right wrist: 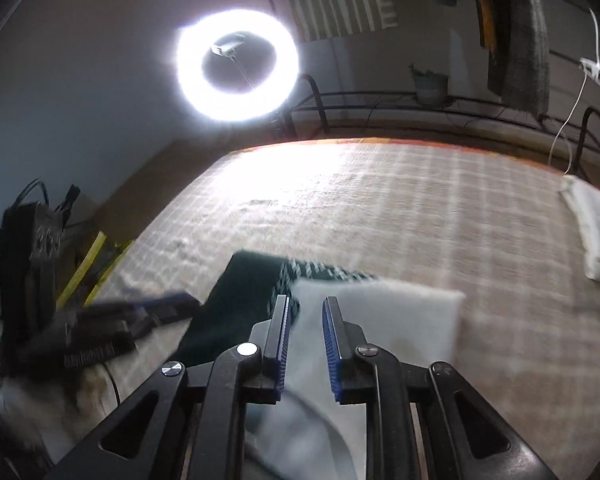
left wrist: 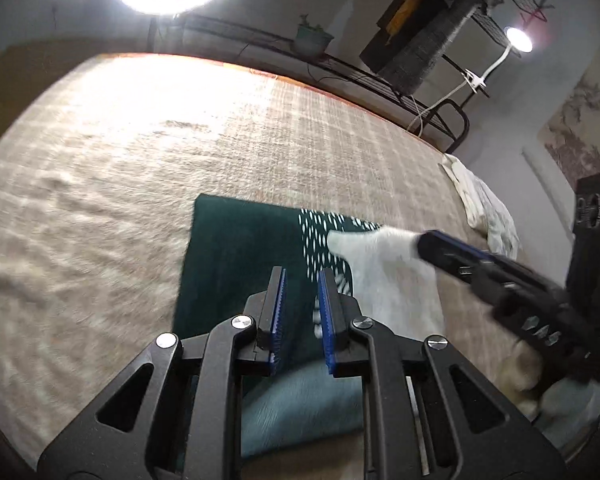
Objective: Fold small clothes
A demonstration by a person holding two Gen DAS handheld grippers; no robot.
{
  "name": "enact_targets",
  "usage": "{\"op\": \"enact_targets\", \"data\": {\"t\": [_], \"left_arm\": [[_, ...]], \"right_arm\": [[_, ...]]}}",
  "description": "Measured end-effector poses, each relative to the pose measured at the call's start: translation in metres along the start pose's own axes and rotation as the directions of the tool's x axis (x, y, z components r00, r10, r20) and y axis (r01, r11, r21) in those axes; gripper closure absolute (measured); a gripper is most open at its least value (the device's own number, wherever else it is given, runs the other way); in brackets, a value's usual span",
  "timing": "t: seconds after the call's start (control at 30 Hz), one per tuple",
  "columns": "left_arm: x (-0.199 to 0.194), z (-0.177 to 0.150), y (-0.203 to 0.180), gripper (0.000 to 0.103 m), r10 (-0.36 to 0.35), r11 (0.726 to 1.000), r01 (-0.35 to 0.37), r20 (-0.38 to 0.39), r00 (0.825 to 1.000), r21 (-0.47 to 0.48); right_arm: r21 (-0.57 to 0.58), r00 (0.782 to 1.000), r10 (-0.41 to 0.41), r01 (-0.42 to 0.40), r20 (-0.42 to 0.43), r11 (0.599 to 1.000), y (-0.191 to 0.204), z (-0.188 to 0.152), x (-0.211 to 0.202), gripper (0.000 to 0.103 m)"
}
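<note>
A small dark green garment [left wrist: 240, 256] with a white dash print and a white panel [left wrist: 388, 276] lies on the beige checked bed cover. My left gripper [left wrist: 302, 276] is open, its jaws just above the green part, holding nothing. My right gripper [right wrist: 306, 304] is open over the white panel [right wrist: 380, 316], next to the green part [right wrist: 244, 292]. In the left wrist view the right gripper [left wrist: 424, 246] reaches in from the right, its tip at the white panel. In the right wrist view the left gripper [right wrist: 180, 304] shows blurred at the left.
The bed cover [left wrist: 140, 168] stretches far and left. A pile of white cloth [left wrist: 484, 208] lies at its right edge, also in the right wrist view [right wrist: 596, 232]. A ring light [right wrist: 236, 64], a metal bed rail [right wrist: 420, 108] and a potted plant [right wrist: 432, 84] stand beyond.
</note>
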State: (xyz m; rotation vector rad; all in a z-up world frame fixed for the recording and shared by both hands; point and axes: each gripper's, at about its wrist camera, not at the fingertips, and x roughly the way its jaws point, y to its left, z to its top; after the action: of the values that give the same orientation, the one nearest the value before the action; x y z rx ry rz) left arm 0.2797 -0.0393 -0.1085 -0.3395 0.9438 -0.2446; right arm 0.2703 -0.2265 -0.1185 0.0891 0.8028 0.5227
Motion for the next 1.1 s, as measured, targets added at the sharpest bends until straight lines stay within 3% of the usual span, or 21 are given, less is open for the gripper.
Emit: {"op": "enact_targets", "data": {"t": [0.33,0.53,0.7,0.9,1.1], "left_arm": [[0.068,0.015,0.024,0.089,0.049,0.997,-0.054,-0.082,0.995,-0.060],[0.073,0.008,0.017,0.089,0.071,0.997,-0.070,-0.038,0.997,0.016],[0.062,0.006,0.017,0.089,0.069,0.997,-0.070,-0.055,0.996,-0.012],[0.036,-0.004,0.027,0.089,0.049,0.999,-0.049,-0.040,0.998,0.000],[0.033,-0.026,0.033,0.089,0.076,0.996,-0.073,-0.073,0.994,0.043]], "right_arm": [[0.027,0.993,-0.041,0.045,-0.115,0.999,-0.022,0.005,0.085,0.088],[-0.003,0.989,-0.080,0.080,-0.124,0.997,-0.024,0.001,0.102,0.089],[-0.008,0.986,-0.098,0.098,-0.133,0.995,-0.025,0.004,0.092,0.088],[-0.041,0.995,-0.026,0.022,-0.101,0.999,-0.015,-0.003,0.045,0.086],[-0.098,0.985,-0.041,0.025,-0.167,0.995,-0.007,-0.030,0.046,0.086]]}}
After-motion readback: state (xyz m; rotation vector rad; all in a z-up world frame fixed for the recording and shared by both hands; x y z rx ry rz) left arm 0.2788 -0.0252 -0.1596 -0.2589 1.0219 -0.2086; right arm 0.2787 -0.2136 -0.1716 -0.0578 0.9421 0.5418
